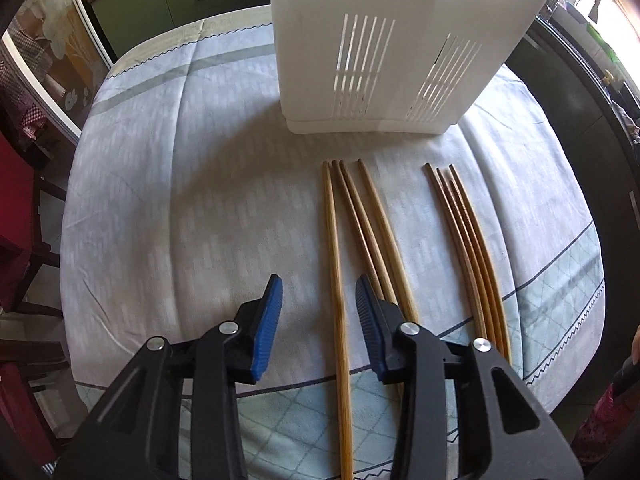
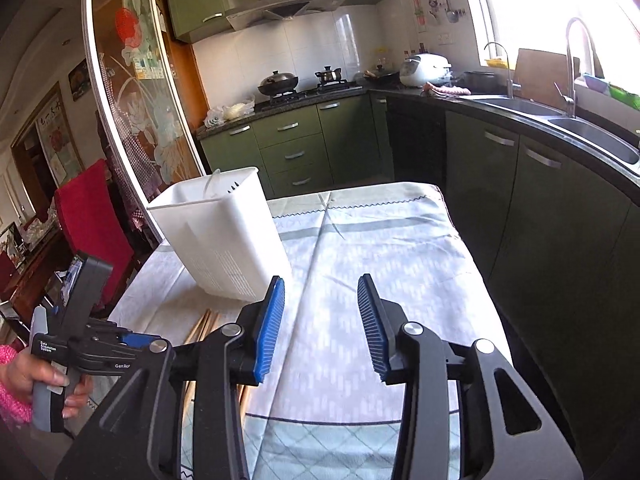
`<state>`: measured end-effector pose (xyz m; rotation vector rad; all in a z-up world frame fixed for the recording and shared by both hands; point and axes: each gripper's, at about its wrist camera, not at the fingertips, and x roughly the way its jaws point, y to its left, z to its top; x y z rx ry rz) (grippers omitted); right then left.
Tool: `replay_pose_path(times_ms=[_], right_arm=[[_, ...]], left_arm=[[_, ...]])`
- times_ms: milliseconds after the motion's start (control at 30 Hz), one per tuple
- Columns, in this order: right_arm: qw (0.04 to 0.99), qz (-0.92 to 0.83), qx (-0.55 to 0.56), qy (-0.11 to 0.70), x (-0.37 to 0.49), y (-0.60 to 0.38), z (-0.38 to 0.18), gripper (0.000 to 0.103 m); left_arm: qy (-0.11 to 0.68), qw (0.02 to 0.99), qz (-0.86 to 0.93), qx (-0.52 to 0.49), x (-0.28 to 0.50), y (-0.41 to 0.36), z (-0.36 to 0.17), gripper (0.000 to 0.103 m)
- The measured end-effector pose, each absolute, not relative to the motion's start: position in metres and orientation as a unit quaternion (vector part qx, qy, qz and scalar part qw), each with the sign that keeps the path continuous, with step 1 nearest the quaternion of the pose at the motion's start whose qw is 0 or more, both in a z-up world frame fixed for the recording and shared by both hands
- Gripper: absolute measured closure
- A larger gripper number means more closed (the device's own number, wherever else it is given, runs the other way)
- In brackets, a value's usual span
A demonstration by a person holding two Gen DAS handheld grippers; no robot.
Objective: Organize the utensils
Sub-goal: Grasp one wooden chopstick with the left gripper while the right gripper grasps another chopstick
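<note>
Several wooden chopsticks lie on the clothed table in two bundles: a lighter bundle (image 1: 352, 224) and a darker, thinner bundle (image 1: 468, 240) to its right. A white slotted utensil holder (image 1: 384, 48) stands beyond their tips; it also shows in the right wrist view (image 2: 224, 236). My left gripper (image 1: 319, 304) is open above the near ends of the lighter bundle, with one chopstick (image 1: 336, 280) between its jaws. My right gripper (image 2: 321, 308) is open and empty, above the cloth to the right of the holder. The left gripper's body (image 2: 80, 344) shows at lower left there.
The table (image 2: 380, 240) has a light blue patterned cloth. A red chair (image 2: 92, 216) stands at its left, and a glass door is behind it. Green kitchen cabinets (image 2: 296, 148), a stove and a sink counter (image 2: 560, 116) run behind and to the right.
</note>
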<state>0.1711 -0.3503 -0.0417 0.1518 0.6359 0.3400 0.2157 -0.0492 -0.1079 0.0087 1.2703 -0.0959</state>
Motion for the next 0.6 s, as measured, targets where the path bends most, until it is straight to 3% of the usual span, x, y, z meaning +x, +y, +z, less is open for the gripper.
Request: replay_pose_path(times_ms=[133,367,467,600], right_arm=[[0.93,0.164,0.087,0.318,0.169,-0.362,-0.044,0.065],[0.923,0.171,0.072,0.336,0.169,-0.353,-0.041,0.064],[0.901,0.204,0.062,0.377,0.176,-0.336,-0.049,0.056],[0.854,0.244,0.04,0.458,0.193,-0.305,-0.074,0.056]], left_arm=[[0.599,0.8,-0.037,0.016,0.216,-0.053,-0.112,0.067],[0.6,0.799,-0.034,0.026,0.22,-0.066,-0.115,0.096],[0.599,0.8,-0.04,0.022,0.221,-0.067,-0.115,0.096],[0.567,0.822,-0.038,0.008,0.213,-0.054,-0.096,0.097]])
